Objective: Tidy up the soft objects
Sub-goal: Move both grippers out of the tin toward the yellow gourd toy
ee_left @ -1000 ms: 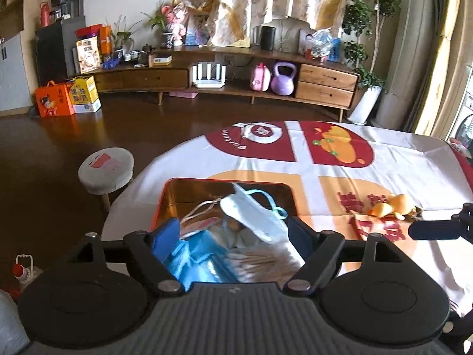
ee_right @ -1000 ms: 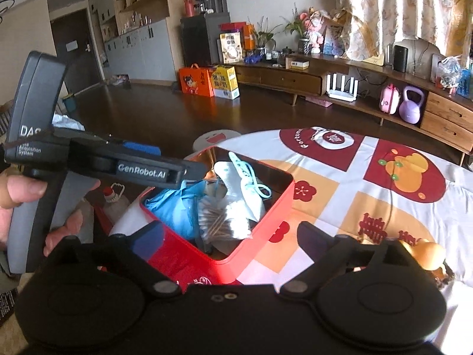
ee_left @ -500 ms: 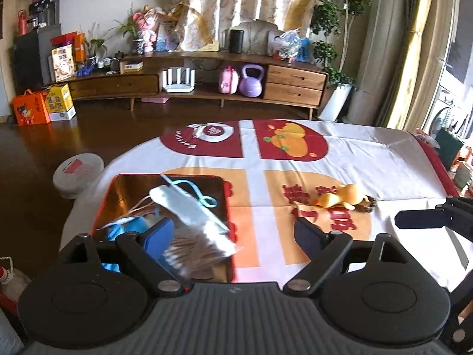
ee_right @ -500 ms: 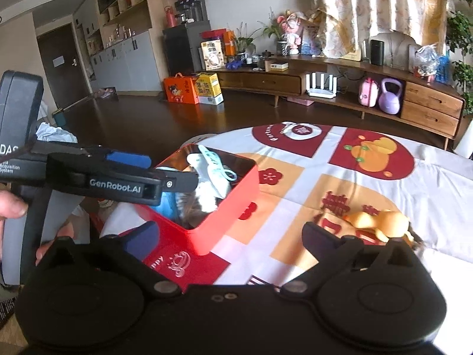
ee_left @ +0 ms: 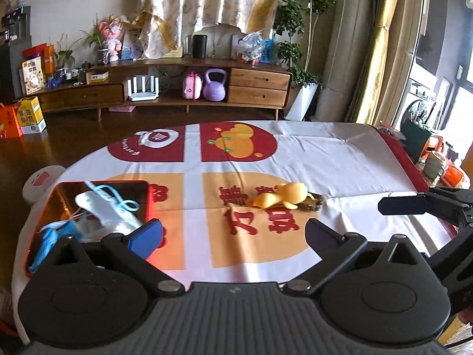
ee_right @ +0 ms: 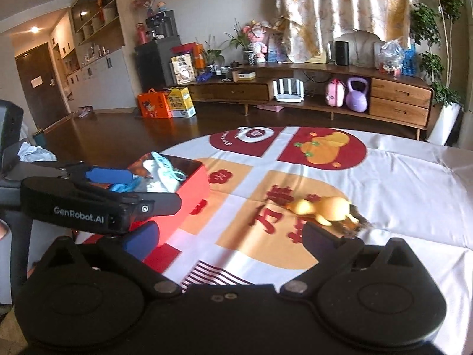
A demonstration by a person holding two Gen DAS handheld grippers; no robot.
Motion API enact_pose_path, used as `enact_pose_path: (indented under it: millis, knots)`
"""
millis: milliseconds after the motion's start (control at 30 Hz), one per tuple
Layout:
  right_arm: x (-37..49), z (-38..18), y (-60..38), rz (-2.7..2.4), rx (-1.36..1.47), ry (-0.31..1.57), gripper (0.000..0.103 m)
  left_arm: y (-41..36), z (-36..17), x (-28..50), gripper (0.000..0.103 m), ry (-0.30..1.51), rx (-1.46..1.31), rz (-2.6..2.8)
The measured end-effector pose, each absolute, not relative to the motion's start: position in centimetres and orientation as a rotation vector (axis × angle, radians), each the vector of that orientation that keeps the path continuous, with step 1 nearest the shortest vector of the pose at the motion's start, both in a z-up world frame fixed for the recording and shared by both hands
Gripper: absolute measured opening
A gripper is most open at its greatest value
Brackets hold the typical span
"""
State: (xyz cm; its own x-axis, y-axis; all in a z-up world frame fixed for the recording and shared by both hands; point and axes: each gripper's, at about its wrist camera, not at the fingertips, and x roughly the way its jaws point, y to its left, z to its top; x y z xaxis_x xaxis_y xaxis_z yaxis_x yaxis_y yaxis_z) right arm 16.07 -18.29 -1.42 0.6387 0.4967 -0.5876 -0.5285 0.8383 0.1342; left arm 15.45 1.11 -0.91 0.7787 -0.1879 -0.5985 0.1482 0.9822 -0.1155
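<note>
Gaping left tongs [ee_left: 233, 233] just widened, empty, right tongs [ee_right: 230, 236] likewise empty

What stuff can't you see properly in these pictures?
- Red box: in the left wrist view the left gripper covers its near end; the bottom is buried under the soft things.
- Dark thing under the yellow toy: the right wrist view is too blurry to name it.
- Right gripper: in the left wrist view the picture edge cuts it off, showing one finger only.
- Sideboard: items on top too small.
</note>
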Motion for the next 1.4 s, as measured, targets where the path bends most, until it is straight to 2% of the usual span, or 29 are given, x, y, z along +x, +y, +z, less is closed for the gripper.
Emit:
enact_pose_path:
  millis: [800, 1400]
  knots:
    - [20.2, -4.1, -27.0, 0.457, -0.063, 0.69, 0.103, -6.7, -2.9, 21.3, 0.103, 0.66, -0.065, -0.314]
    - [27.1, -6.5, -29.5, 0.392, -0.069, 0.728, 0.099, -8.9, -7.3, 28.0, 0.103, 0.709, 0.053, -0.347]
